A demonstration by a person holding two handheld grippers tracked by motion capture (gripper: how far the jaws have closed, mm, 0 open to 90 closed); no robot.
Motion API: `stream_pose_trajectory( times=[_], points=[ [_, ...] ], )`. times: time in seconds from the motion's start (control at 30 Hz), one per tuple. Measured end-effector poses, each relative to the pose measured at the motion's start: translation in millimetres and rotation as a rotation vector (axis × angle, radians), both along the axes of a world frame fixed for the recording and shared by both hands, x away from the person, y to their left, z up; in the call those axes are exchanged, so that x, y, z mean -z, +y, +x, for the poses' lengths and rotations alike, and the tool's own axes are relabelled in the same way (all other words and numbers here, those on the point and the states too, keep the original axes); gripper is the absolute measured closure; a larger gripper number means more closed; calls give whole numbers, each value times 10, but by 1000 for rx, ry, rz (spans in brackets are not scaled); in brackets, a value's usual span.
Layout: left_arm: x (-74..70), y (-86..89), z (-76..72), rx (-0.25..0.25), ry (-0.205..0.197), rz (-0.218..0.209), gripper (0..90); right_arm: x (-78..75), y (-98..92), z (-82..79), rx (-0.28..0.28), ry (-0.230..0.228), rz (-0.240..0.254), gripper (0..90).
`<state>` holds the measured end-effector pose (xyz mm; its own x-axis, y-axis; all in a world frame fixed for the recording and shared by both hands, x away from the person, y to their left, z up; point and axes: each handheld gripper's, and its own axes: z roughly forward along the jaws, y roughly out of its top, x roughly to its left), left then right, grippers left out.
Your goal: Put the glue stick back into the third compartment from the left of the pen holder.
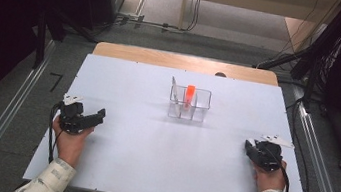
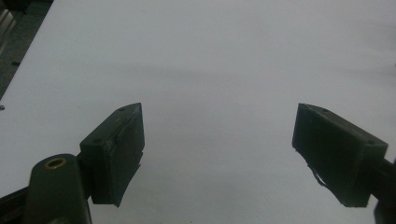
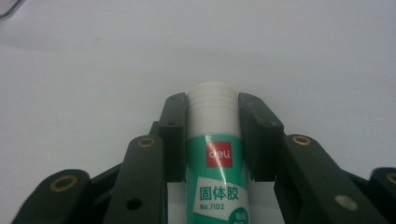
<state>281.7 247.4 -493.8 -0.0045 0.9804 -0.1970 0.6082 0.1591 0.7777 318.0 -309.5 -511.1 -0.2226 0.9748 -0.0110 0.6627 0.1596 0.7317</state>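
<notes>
I have a white table (image 1: 149, 163) in front of me, and I place everything by the clear organizer (image 1: 189, 103) standing near its middle, toward the far side. That organizer has see-through compartments; an orange item (image 1: 190, 94) stands upright in one, and a pale thin piece (image 1: 173, 87) leans at its left end. I cannot tell which compartments are free.

My left gripper (image 1: 97, 117) rests on the table, well to the left of the organizer and nearer to me. In the left gripper view its jaws stand wide apart with bare table between them, so that claw holds nothing.

My right gripper (image 1: 250, 148) sits well to the right of the organizer and nearer to me, low over the table. In the right gripper view (image 3: 212, 100) its jaws are narrowed onto a glue stick (image 3: 214, 154), one pad flat against each side of the tube. I read that as a grip taken.

The glue stick is white and green with a red label. Its long axis runs straight out along the jaws, the ribbed white cap pointing away from the hand, lying roughly level.

From this claw the organizer lies away from me and to the left. The right hand is the one to carry it, and I judge the tube must be tipped upright before it can drop into a compartment.
</notes>
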Motion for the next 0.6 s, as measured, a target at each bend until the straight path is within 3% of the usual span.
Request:
stream_pose_trajectory(
  times=[0.4,0.6],
  points=[
    [3,1,3,-3,0,-1,177,-11,3,5,-3,-3,7,629],
    [5,-3,5,0,3,2,177,-49,19,-18,-11,-34,8,630]
  ],
)
